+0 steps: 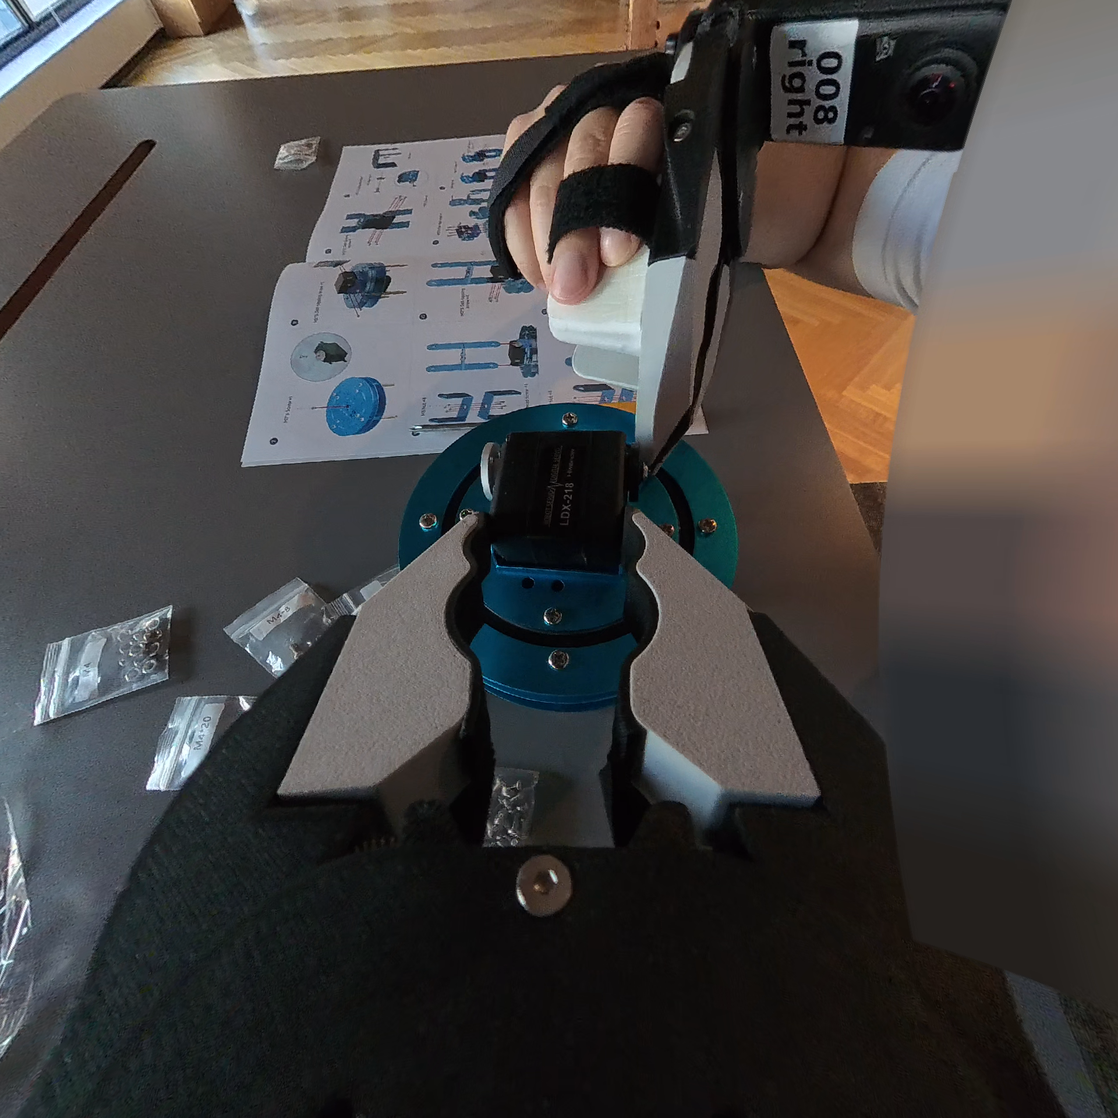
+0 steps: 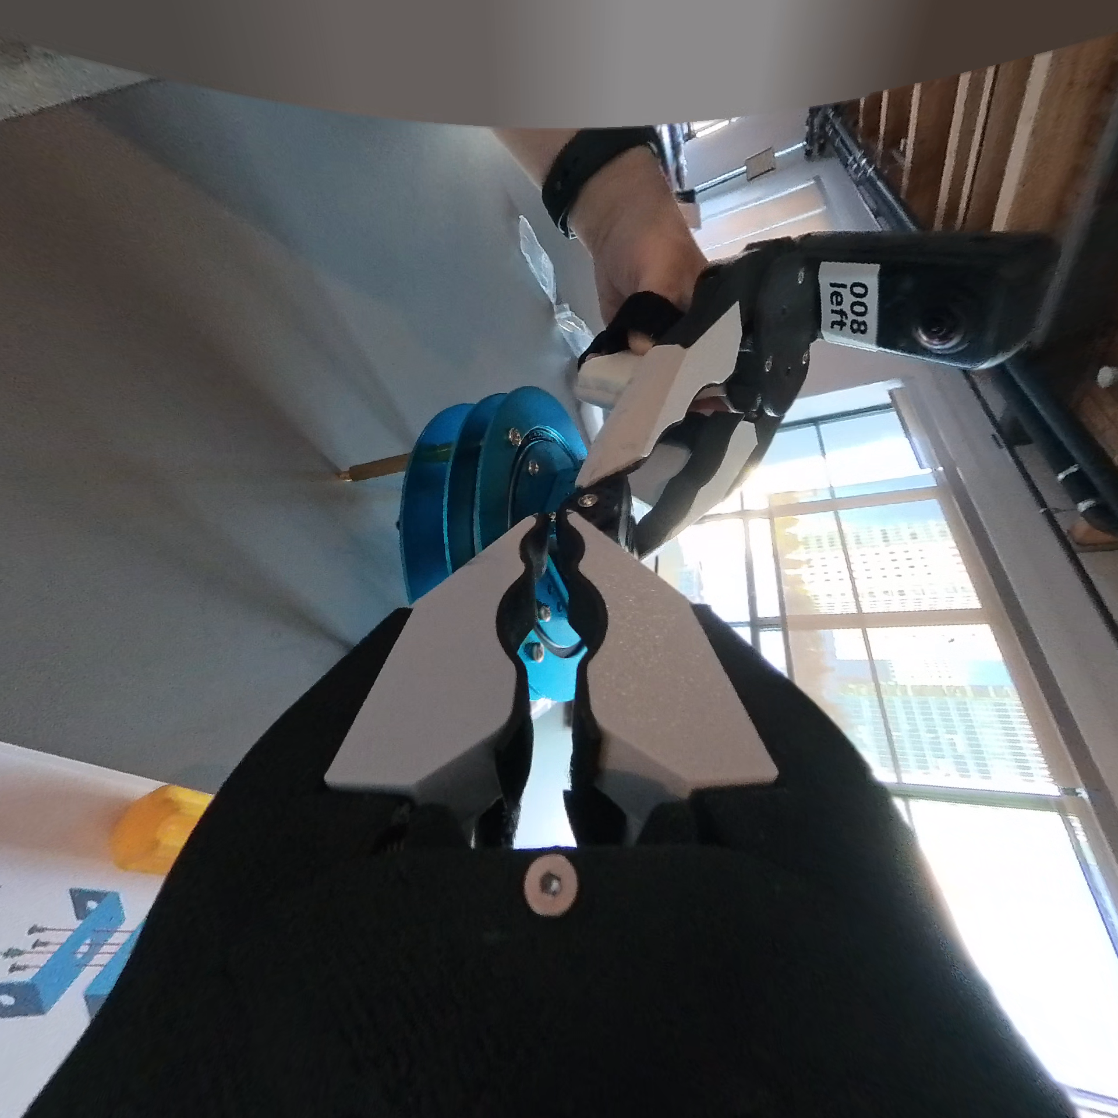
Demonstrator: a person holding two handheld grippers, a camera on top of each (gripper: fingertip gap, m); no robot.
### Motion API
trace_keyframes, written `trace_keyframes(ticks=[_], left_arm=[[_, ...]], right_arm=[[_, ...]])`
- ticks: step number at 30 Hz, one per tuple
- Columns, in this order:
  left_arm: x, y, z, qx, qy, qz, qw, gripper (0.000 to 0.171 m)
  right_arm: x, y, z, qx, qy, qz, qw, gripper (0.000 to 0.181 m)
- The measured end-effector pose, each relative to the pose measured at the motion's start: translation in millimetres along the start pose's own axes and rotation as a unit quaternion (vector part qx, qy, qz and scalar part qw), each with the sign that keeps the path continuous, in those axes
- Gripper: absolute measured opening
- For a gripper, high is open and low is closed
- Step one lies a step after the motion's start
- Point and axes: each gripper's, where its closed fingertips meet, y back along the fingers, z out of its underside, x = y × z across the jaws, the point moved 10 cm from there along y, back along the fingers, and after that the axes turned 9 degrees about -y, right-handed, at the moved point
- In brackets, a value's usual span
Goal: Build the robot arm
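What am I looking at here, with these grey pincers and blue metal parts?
No robot is here: a person holds a two-fingered claw in each hand, and each claw carries a camera looking along its fingers. One picture is from the left claw, whose fingers grip a black boxy motor sitting in a blue bracket on a round blue base. The other picture, turned sideways, is from the right claw, pinched almost shut at the motor's edge; what it pinches is too small to tell. On the dark table lie an open picture manual and small clear bags of screws.
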Motion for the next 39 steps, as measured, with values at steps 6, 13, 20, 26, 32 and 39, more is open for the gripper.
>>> trace_keyframes(ticks=[6,13,20,26,32,39], left_arm=[[1,1,2,0.012,0.0,-0.007,1.0,0.042],[3,1,7,0.035,0.009,-0.014,0.999,0.042],[6,2,6,0.028,0.01,-0.029,0.999,0.042],[6,3,3,0.009,0.016,-0.035,0.999,0.042],[7,2,-2,-0.017,0.031,-0.04,0.999,0.042],[8,1,-4,-0.024,0.036,-0.047,0.998,0.042]], right_arm=[[0,-1,-1,-0.012,0.007,0.0,1.0,0.001],[0,-1,-2,-0.023,0.002,0.004,1.0,0.001],[-3,0,-4,-0.033,0.031,0.027,0.999,0.001],[-1,1,-2,-0.025,0.005,0.023,0.999,0.001],[-2,3,-1,-0.026,-0.006,0.033,0.999,0.001],[-3,5,-2,-0.035,0.003,0.043,0.998,0.001]])
